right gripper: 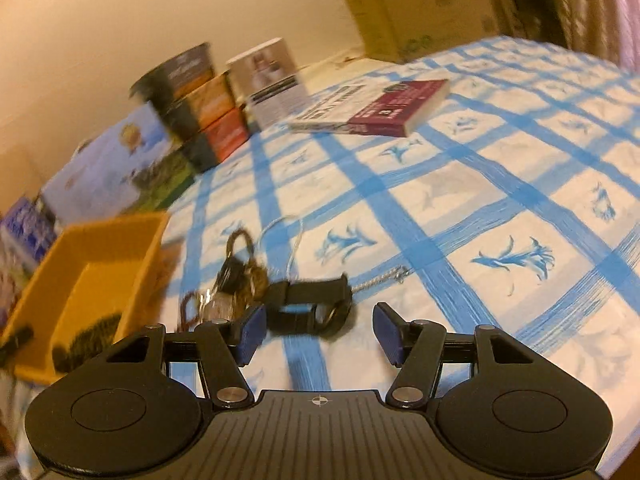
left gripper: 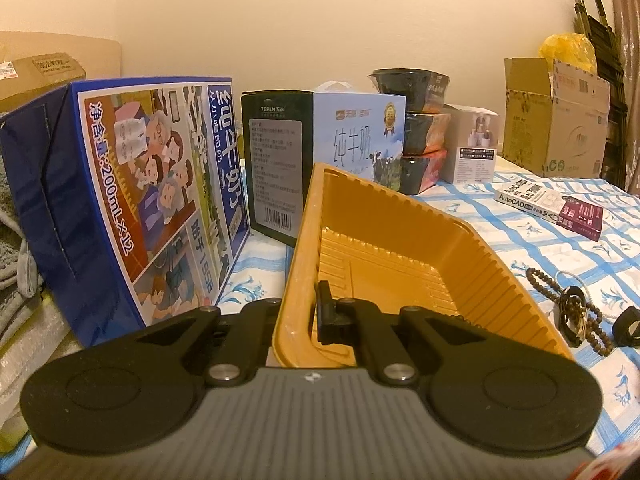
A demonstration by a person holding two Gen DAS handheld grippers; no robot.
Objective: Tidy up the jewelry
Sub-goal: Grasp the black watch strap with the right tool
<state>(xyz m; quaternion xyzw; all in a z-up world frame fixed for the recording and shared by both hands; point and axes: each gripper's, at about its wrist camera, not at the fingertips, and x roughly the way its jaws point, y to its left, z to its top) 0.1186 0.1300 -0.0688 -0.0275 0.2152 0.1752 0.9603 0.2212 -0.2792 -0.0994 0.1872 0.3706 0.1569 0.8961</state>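
Yellow ribbed tray (left gripper: pixel 400 240) clamped by left gripper (left gripper: pixel 298 312) | right gripper (right gripper: pixel 318 334) apart, empty | black watch (right gripper: pixel 310 306) on cloth

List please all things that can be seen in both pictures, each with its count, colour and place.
tray: one, yellow, on the cloth, its near wall pinched by the left claw
bead strand: one, brown, right of the tray
watch: one, black, ahead of the right claw
chain: one, silver, right of the watch
milk cartons: two, blue, behind the tray
bowls: three, dark, stacked by the wall
book: one, white and maroon, lying flat
cardboard box: one, brown, far right
cloth: one, blue-white checked
left claw: black, shut on the tray
right claw: black, blue pads, open, empty
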